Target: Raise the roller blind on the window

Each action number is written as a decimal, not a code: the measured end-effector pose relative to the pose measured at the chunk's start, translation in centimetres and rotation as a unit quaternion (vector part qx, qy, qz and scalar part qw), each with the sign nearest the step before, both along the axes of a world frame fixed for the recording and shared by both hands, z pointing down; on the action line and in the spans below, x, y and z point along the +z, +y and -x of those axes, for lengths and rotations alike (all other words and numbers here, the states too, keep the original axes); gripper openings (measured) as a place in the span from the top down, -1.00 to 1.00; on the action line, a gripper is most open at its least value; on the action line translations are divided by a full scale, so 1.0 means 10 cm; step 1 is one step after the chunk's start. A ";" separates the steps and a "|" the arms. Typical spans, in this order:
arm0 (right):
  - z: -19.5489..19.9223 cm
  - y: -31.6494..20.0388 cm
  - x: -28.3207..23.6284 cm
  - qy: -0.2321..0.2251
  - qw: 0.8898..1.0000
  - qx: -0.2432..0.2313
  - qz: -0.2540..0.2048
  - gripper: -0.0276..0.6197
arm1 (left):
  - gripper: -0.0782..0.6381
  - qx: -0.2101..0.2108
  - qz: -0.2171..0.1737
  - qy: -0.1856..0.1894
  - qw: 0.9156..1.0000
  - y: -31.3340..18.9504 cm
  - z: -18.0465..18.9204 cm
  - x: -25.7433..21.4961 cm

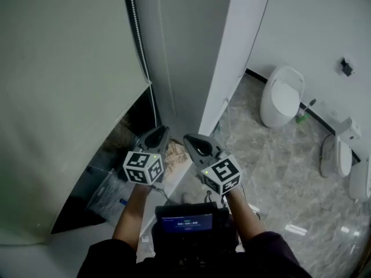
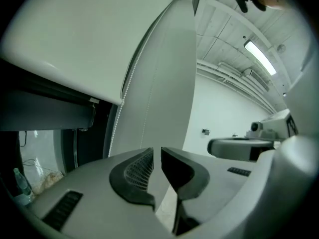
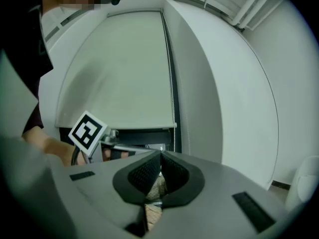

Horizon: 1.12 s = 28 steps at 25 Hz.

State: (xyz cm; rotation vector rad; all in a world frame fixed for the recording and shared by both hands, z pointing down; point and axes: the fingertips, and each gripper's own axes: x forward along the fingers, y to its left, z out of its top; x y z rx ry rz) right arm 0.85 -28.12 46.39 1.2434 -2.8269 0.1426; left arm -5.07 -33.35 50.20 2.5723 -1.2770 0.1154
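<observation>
Roller blind (image 1: 64, 97), a broad sheet of smooth, matte, pale fabric, fills the left of the head view. It is partly lowered. Its rounded bottom bar (image 2: 60, 78) sits above the dark window opening (image 1: 116, 149).

Along the blind's right edge hangs the bead chain (image 1: 138, 33), a thin string of small pale beads. Its long axis is upright and it runs down against the smooth white wall panel (image 1: 185, 51).

The left gripper (image 1: 155, 136) is the nearer of the two. In the left gripper view the chain passes just up and to the left of its jaws, close but not between them. Those jaws stand a narrow slit apart, with nothing seen in the gap. Their dark pads (image 2: 134, 173) carry a fine mesh texture set in grey moulded plastic. The slit is upright, parallel to the chain, so I judge a short move to the left would bring the beads between the pads.

The right gripper (image 1: 197, 145) sits just beside the left one, farther from the chain. Its jaws are clenched tip to tip on nothing.

On the right, glossy white toilets (image 1: 281, 97) stand on a marbled grey floor (image 1: 272, 167), well apart from the window.
</observation>
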 end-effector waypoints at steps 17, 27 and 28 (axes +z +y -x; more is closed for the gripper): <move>-0.68 0.45 0.21 0.032 0.994 0.098 0.021 0.90 | 0.76 0.025 -0.023 -0.013 0.999 -0.93 -0.34 -0.57; -0.25 0.10 -0.64 -0.065 0.997 -0.017 0.036 0.83 | 0.76 0.021 -0.050 -0.024 0.998 0.15 -0.25 -0.54; -0.13 0.08 -0.82 -0.066 0.997 -0.042 0.028 0.75 | 0.76 0.011 -0.045 -0.021 0.999 0.23 -0.22 -0.55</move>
